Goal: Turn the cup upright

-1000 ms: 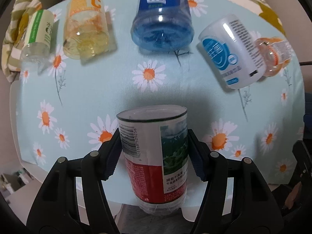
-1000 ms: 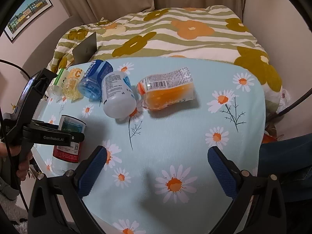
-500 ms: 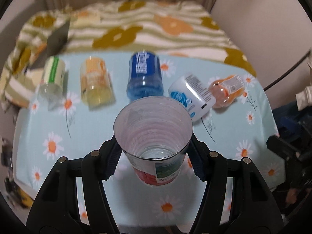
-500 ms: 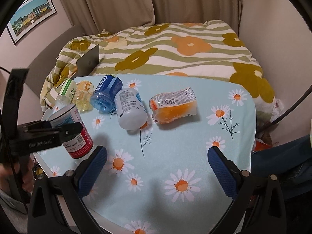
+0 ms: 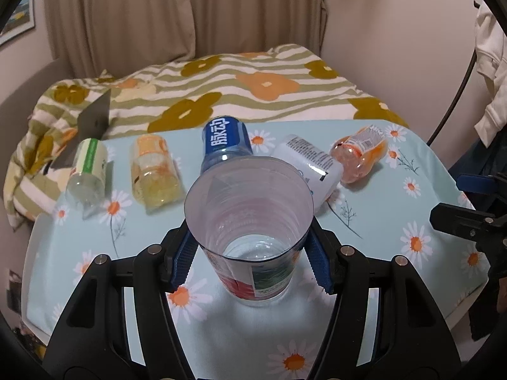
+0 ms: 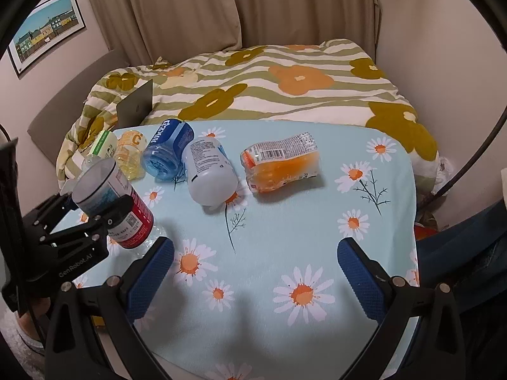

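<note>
A clear plastic cup [image 5: 250,221] with a red, white and green label is held in my left gripper [image 5: 250,255], which is shut on its sides. Its open mouth faces up toward the camera and its base is near the daisy tablecloth [image 5: 396,221]. In the right wrist view the cup [image 6: 111,202] leans to the left at the table's left edge, in the left gripper [image 6: 95,218]. My right gripper [image 6: 255,269] is open and empty above the near middle of the table.
Several cut bottle cups lie on their sides along the table's far part: green-labelled [image 5: 87,171], yellow [image 5: 153,171], blue [image 5: 225,141], white [image 6: 207,171] and orange [image 6: 280,161]. A flowered quilt [image 6: 285,88] and a laptop [image 6: 136,104] lie behind.
The left gripper has turned the cup over from mouth down to mouth up and tilted the view up. The right gripper has drawn back a little and stays open.
</note>
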`<control>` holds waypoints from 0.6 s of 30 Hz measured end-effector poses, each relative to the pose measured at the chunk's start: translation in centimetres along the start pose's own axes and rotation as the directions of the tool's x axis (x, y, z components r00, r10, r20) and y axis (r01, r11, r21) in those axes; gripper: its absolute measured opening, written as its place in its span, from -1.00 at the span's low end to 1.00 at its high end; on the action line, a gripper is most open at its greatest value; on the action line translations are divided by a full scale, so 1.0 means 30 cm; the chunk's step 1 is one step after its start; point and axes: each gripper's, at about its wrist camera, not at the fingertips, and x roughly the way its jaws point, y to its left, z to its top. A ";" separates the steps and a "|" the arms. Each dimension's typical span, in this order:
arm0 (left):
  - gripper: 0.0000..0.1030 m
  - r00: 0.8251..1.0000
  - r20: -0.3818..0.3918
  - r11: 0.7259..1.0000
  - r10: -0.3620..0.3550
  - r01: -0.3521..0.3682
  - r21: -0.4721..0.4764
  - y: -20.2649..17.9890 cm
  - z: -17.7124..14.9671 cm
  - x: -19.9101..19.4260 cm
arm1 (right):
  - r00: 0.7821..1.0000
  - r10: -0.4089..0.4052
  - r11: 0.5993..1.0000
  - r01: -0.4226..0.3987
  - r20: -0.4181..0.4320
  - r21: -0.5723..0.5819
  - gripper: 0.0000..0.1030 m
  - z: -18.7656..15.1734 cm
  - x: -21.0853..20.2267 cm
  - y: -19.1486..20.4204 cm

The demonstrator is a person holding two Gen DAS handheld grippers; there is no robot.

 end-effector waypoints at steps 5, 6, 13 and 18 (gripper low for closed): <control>0.30 1.000 -0.013 1.000 0.005 -0.005 0.011 -0.010 -0.016 -0.007 | 1.000 0.000 1.000 0.000 0.016 0.001 1.00 -0.016 -0.023 -0.008; 0.30 1.000 -0.018 1.000 0.005 -0.005 0.014 -0.012 -0.017 -0.007 | 1.000 -0.002 1.000 0.002 0.017 0.004 1.00 -0.017 -0.028 -0.010; 0.30 0.998 -0.068 1.000 -0.014 0.013 -0.009 -0.001 -0.034 0.014 | 0.999 -0.021 1.000 0.021 0.027 0.013 1.00 -0.023 -0.050 -0.026; 0.79 0.997 -0.075 1.000 -0.005 0.005 -0.004 0.002 -0.032 0.021 | 0.999 -0.024 1.000 0.023 0.029 0.016 1.00 -0.028 -0.056 -0.031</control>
